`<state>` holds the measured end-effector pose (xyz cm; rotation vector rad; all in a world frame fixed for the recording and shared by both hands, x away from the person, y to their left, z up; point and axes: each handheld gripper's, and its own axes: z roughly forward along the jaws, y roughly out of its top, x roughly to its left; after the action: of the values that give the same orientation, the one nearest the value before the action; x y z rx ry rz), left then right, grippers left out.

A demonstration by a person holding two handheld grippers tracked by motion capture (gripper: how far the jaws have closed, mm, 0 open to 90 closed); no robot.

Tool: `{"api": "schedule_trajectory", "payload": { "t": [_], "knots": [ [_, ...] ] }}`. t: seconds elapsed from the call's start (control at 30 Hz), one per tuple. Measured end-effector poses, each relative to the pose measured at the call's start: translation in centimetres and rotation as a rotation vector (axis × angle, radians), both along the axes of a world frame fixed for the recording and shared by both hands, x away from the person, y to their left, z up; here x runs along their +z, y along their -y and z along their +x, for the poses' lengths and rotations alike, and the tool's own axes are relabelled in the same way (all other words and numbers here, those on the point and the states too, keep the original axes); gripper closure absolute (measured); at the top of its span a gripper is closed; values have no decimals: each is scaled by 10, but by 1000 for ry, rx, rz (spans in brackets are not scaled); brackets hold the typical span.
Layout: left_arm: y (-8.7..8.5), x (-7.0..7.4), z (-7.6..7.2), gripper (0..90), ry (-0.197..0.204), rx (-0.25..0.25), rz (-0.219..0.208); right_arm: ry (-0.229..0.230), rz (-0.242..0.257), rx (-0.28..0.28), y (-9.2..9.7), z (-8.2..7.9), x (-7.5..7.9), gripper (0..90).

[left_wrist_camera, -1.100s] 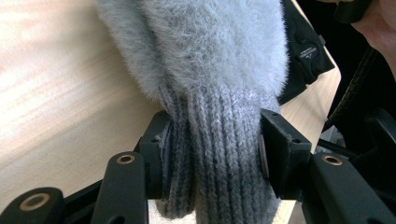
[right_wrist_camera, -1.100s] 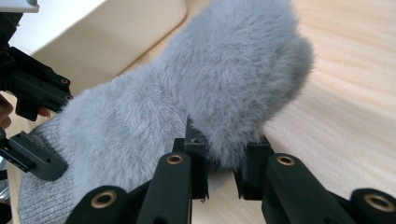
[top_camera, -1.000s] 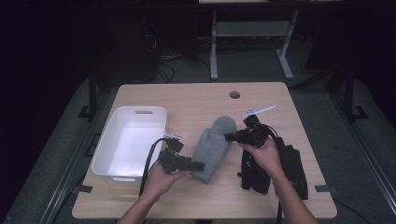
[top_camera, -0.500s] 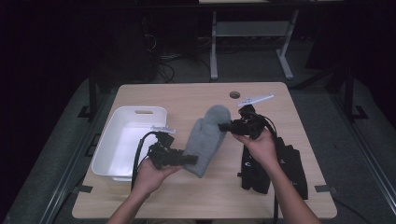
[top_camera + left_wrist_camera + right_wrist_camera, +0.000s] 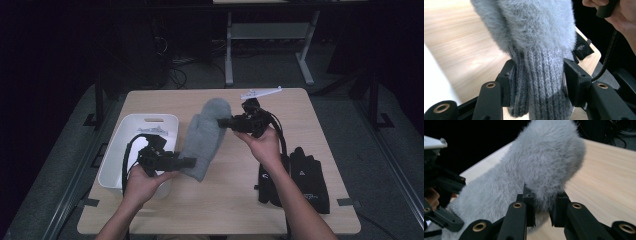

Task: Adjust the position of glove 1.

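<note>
Both tongs are clamping the grey mitten, left gripper on its ribbed cuff, right gripper pinching the fluffy tip, so I'm keeping them level toward the white bin.

Fuzzy grey knitted mitten with a ribbed cuff, held off the tabletop, stretched diagonally. Rounded fingertip end is up and far, cuff end is low and near, just beside the white bin. Fabric pinched at both ends.
</note>
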<state>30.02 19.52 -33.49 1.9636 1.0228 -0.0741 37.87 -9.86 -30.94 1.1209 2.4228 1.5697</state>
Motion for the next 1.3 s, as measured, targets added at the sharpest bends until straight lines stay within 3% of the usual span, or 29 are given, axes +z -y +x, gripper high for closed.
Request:
{"api": "schedule_trajectory", "payload": {
  "t": [0.33, 0.6, 1.0, 1.3],
  "knots": [
    [-34, 15, -6, 487, 42, 53, 1, 5, 46, 37, -37, 9, 18, 772],
    [-60, 17, -8, 483, 44, 105, 0, 6, 56, 59, -69, 19, 21, 772],
    [-95, 6, -10, 482, 23, 173, 8, -48, 89, 95, -113, 35, 7, 770],
    [-110, -7, -8, 479, -8, 214, 19, -98, 82, 104, -135, 46, -10, 768]
  ]
}}
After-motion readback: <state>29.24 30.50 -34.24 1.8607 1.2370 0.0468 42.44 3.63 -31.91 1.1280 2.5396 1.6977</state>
